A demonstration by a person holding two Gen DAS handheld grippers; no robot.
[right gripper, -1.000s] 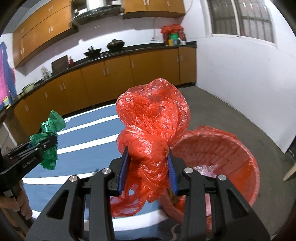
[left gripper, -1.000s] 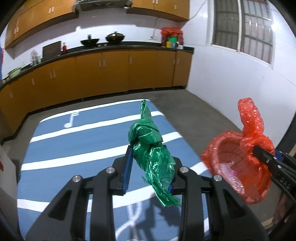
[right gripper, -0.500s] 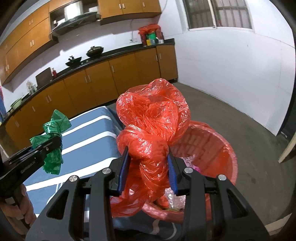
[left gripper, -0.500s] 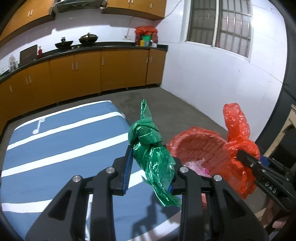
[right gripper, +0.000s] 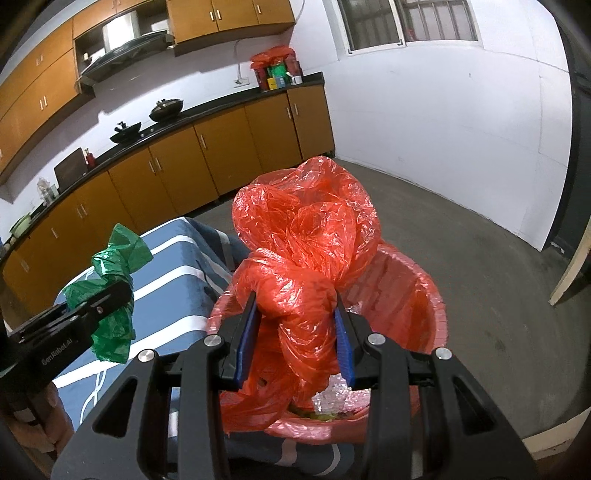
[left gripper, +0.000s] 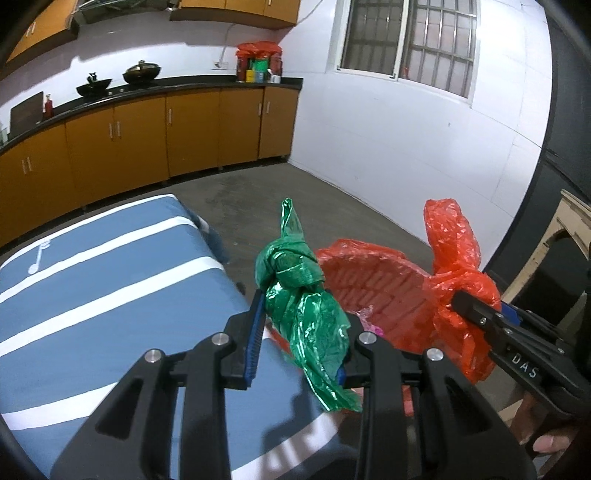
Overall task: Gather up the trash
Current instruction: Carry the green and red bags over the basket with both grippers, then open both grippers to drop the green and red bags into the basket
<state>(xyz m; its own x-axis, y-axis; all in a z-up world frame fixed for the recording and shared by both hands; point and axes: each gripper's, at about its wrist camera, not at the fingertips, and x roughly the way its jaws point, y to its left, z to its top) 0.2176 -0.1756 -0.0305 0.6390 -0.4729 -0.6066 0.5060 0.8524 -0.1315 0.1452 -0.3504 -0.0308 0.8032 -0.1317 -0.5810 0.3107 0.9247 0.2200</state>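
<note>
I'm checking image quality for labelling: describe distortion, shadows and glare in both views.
Left wrist: fisheye bows the counter; the claw's shadow falls on the blue cloth; the green bag glints. Right wrist: dark rounded corners, the window is bright, the red bag is sharp.

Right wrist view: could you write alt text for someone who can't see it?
The right gripper clamps a knotted red plastic bag above a red-lined bin holding trash. At left, the left gripper holds a green bag over a blue striped table, with kitchen cabinets behind.

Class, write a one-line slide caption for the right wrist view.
Right gripper clamps a knotted red plastic bag above a red-lined bin.
</note>
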